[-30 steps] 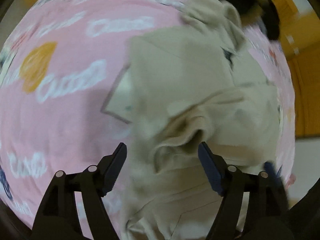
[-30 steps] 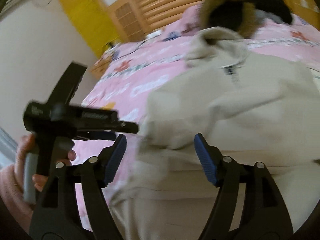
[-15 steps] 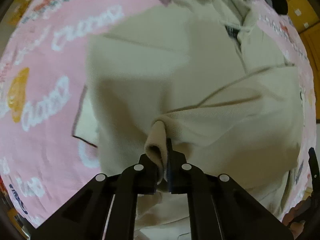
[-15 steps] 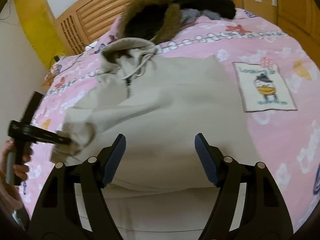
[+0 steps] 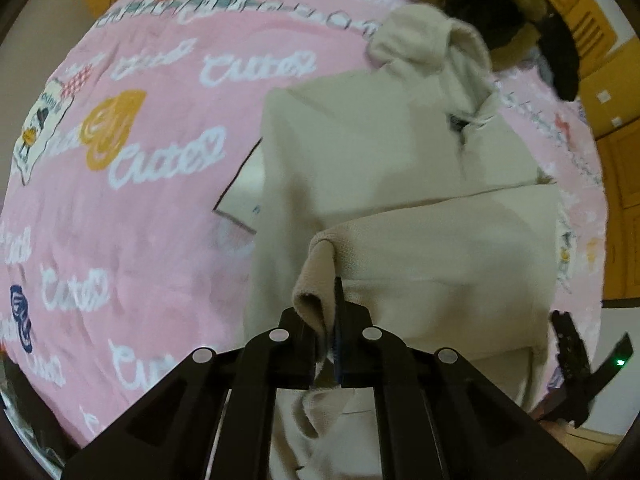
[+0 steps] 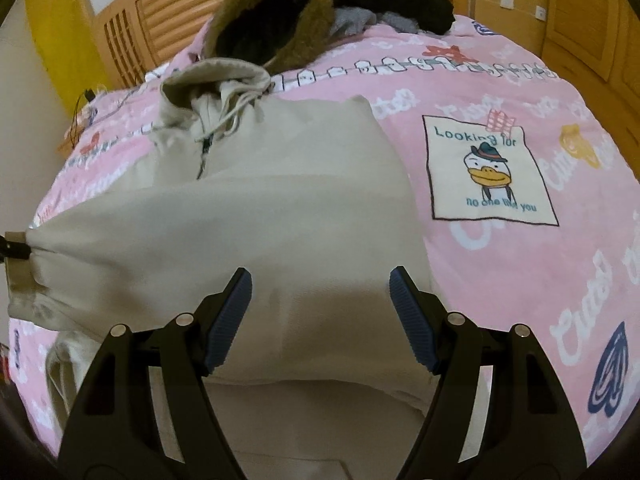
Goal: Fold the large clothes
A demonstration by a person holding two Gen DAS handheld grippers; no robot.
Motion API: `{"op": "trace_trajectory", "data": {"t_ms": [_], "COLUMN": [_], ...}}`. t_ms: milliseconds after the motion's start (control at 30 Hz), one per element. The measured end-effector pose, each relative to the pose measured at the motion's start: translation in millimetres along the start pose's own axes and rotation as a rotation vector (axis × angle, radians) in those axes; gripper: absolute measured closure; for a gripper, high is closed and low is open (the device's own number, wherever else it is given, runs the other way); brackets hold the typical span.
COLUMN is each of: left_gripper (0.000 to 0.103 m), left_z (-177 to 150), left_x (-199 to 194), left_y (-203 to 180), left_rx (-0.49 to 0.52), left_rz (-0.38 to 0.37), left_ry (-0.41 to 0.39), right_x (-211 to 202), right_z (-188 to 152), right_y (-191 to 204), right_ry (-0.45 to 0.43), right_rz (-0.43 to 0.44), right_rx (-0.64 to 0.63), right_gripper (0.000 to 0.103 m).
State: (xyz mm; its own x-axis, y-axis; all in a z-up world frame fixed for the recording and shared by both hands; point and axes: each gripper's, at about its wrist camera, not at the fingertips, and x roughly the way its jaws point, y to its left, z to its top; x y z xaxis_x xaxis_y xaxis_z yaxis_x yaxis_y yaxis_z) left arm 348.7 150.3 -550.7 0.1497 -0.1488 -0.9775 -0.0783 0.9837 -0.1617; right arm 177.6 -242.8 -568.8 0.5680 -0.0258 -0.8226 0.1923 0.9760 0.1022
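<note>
A beige hoodie lies front-up on the pink bedspread, hood toward the headboard. It also shows in the left wrist view. My left gripper is shut on the hoodie's sleeve cuff and holds the sleeve stretched across the body; its tip shows at the left edge of the right wrist view. My right gripper is open and empty, just above the hoodie's lower body. It shows at the right edge of the left wrist view.
A black coat with a brown fur hood lies at the head of the bed, beyond the hoodie. A wooden headboard stands behind it. A duck picture patch on the bedspread lies right of the hoodie. Wooden cupboards stand at right.
My left gripper closed on the sleeve cuff and has pulled the sleeve out to the left, taut across the body. My right gripper stayed open and moved over the hoodie's lower middle.
</note>
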Motion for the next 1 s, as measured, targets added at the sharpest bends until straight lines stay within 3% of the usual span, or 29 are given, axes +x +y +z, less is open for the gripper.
{"op": "trace_trajectory", "data": {"t_ms": [200,467,600,700,733,867,933,1000], "left_gripper": [0.097,0.095,0.073,0.038,0.03,0.025,0.02,0.019], "left_z": [0.3,-8.8,-8.0,-2.2,1.8,30.8,55.1,82.4], "left_x": [67.5,93.4,95.6,85.2,78.7,44.5,25.1,12.0], "left_y": [17.8,13.9,11.4,13.6,16.2,22.6,27.3,28.1], "left_rx": [0.014,0.041,0.103,0.151,0.166,0.194,0.144,0.082], "left_rz": [0.059,0.115,0.191,0.227,0.217,0.128,0.04,-0.04], "left_ry": [0.116,0.14,0.148,0.149,0.151,0.151,0.121,0.088], "right_x": [12.8,8.4,10.3,21.2,25.9,49.1,68.7,84.2], "right_z": [-11.0,-6.5,25.3,60.3,73.5,136.4,172.4,199.5], "right_y": [-4.0,-6.4,10.6,22.0,26.1,35.8,40.4,47.0], "right_ry": [0.037,0.057,0.042,0.032,0.031,0.039,0.07,0.079], "right_rz": [-0.049,-0.085,-0.068,-0.019,-0.003,0.1,0.161,0.167], "right_rx": [-0.055,-0.051,-0.066,-0.048,-0.041,0.003,0.047,0.057], "right_gripper": [0.033,0.033,0.033,0.033,0.033,0.033,0.033,0.033]}}
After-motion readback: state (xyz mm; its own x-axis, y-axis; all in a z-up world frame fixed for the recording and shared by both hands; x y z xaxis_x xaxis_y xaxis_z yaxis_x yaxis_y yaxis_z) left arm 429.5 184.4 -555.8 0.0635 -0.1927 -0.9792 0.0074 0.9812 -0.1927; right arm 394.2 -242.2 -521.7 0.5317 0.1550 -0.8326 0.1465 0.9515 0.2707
